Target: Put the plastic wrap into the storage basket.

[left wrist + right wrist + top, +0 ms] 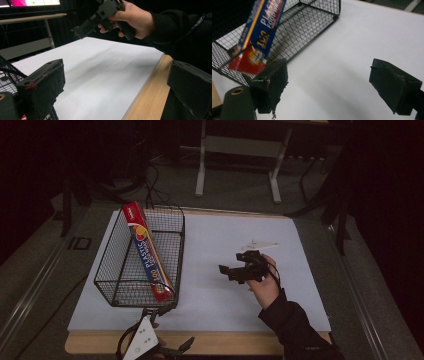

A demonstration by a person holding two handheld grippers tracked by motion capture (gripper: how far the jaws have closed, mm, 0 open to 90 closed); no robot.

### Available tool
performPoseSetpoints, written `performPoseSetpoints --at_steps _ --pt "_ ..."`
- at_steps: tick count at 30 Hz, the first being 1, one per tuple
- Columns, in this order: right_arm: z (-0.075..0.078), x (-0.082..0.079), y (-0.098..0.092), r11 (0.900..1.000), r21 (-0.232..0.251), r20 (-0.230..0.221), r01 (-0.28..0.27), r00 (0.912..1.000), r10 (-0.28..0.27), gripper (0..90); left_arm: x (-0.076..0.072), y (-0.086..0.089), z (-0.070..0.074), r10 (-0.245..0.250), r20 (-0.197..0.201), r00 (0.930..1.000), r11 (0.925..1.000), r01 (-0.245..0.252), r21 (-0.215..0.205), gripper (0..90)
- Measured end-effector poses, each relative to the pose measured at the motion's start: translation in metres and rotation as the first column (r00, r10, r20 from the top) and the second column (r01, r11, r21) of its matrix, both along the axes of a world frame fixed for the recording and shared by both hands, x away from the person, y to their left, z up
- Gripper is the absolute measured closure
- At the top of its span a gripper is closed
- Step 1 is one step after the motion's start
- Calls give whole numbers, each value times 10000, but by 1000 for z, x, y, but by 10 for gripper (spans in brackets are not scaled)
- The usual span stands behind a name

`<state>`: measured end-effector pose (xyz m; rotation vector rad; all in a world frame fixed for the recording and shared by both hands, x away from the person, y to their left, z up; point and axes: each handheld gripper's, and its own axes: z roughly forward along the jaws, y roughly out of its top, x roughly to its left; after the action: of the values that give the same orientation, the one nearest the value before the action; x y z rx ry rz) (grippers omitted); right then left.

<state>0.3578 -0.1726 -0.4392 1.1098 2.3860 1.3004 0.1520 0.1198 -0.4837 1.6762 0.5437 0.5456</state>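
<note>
A black wire basket [115, 255] stands on the left of the white mat. A long blue and red plastic wrap box [147, 251] leans inside it, one end up over the far rim; in the right gripper view the box [259, 27] and basket [312, 22] show at upper left. My right gripper [229, 271] hovers open over the mat's middle, jaws pointing left toward the basket, nothing between them. My left gripper [172, 332] sits at the table's front edge near the basket's front corner, jaws wide apart and empty. The left gripper view shows the right gripper [82, 28] held by a hand.
A white mat [225, 295] covers a wooden table [240, 342]. A small pale flat object [259, 244] lies on the mat beyond the right gripper. Table legs [200, 165] and cables stand on the floor behind. Open mat lies between the basket and the right hand.
</note>
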Motion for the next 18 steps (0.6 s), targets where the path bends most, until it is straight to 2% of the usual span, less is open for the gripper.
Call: performPoseSetpoints --at_steps 5,18 --pt "-9 -5 -12 9998 -188 18 56 10000 -56 153 0 0 0 -5 4 10000 10000 5 37 19" --pt "-22 -22 -42 9997 -185 93 158 9998 -156 153 0 -1 0 -15 3 10000 10000 15 67 20"
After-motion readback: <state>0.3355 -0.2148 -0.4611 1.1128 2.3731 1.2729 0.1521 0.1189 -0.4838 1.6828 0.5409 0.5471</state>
